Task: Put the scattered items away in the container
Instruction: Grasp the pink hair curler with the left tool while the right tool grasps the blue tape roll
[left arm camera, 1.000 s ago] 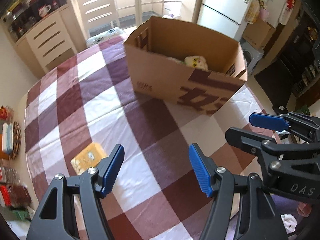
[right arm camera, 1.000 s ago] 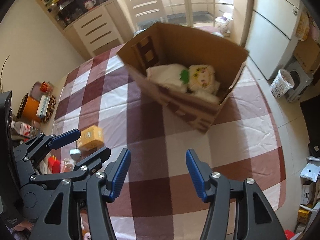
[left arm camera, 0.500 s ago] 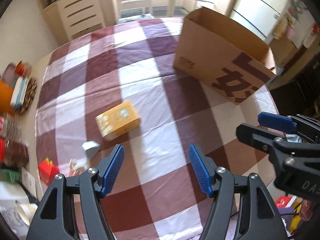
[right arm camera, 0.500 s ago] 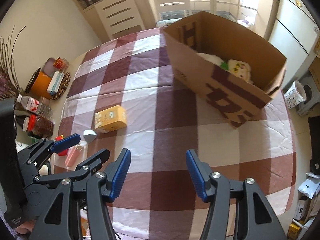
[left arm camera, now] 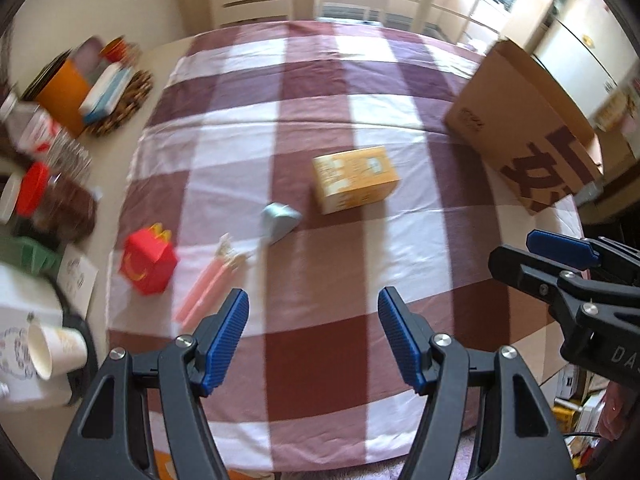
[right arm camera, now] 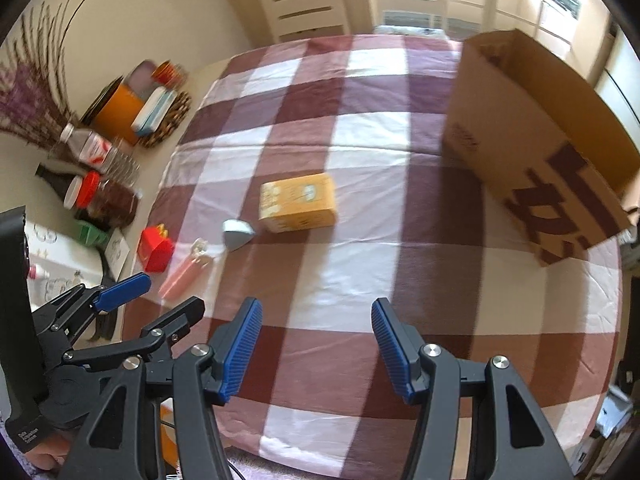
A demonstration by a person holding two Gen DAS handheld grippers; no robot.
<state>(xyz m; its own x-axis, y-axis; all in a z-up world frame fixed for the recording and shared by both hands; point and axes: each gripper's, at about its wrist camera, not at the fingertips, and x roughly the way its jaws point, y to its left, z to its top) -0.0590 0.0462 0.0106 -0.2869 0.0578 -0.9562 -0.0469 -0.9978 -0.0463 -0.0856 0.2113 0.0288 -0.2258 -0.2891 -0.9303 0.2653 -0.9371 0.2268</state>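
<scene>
left wrist | left gripper [left arm camera: 313,336] jaws apart, empty | right gripper [right arm camera: 316,344] jaws apart, empty | yellow box [left arm camera: 355,179] ahead of left gripper on checked cloth [left arm camera: 320,368] | cardboard box [left arm camera: 532,136] far right

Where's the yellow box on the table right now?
The yellow box lies mid-table on the checked cloth in both wrist views, between the small grey object at its left and the cardboard box to the right.
</scene>
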